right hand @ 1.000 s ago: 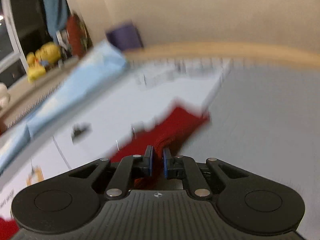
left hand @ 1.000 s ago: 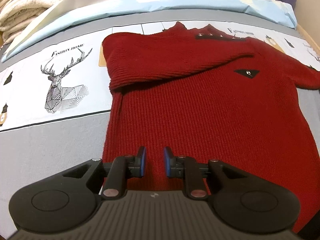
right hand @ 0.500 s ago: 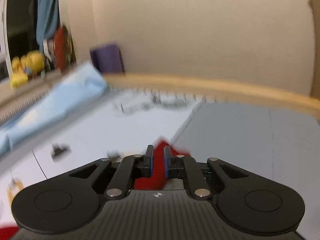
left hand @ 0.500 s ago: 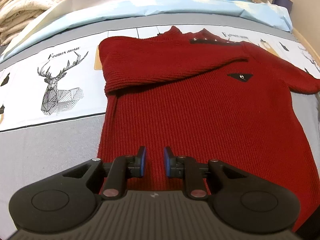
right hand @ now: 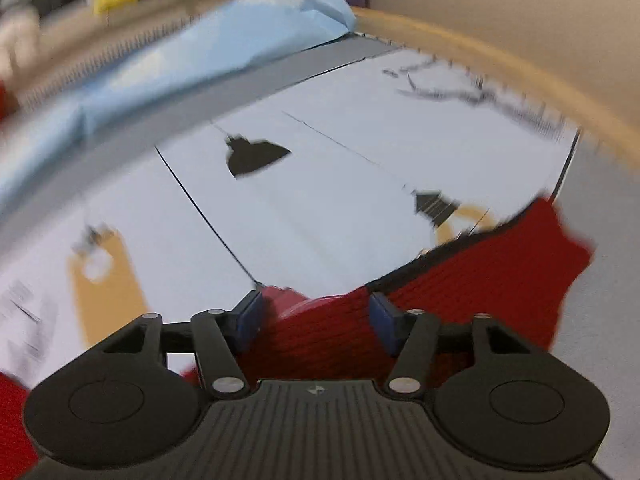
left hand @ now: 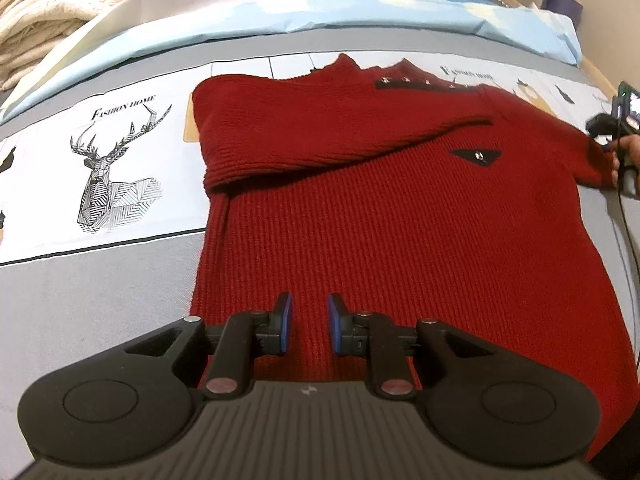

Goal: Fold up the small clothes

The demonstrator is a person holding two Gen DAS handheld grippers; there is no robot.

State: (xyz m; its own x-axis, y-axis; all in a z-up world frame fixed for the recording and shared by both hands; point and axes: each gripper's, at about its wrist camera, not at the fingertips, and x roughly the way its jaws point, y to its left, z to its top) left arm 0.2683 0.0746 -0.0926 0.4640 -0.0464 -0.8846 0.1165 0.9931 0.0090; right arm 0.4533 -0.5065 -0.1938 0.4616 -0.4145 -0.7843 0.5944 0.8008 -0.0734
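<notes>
A red sweater [left hand: 380, 216] lies flat on a bed [left hand: 100, 320], collar at the far end and hem toward the near edge, over a sheet printed with a stag [left hand: 112, 168] and grey bands. Its left sleeve [left hand: 320, 140] is folded across the chest, cuff pointing right; the right sleeve [right hand: 500, 256] lies out to the right on the sheet. The left tool [left hand: 308, 326] hangs over the near part of the sweater body, its jaws set narrow with a gap between the blue pads [left hand: 285, 320] and nothing between them; whether the tips touch the knit cannot be told. The right tool [right hand: 316, 320], seen at the far right edge of the left view in a hand [left hand: 626, 156], is over the right shoulder and sleeve; its view is blurred. Its jaws are opening, and red knit shows in the gap between them, though the pads do not press on it. A pale blue cover [left hand: 360, 8] runs along the far side of the bed, with cream blankets [left hand: 44, 12] stacked at far left and a wooden bed edge [right hand: 500, 72] at the right
</notes>
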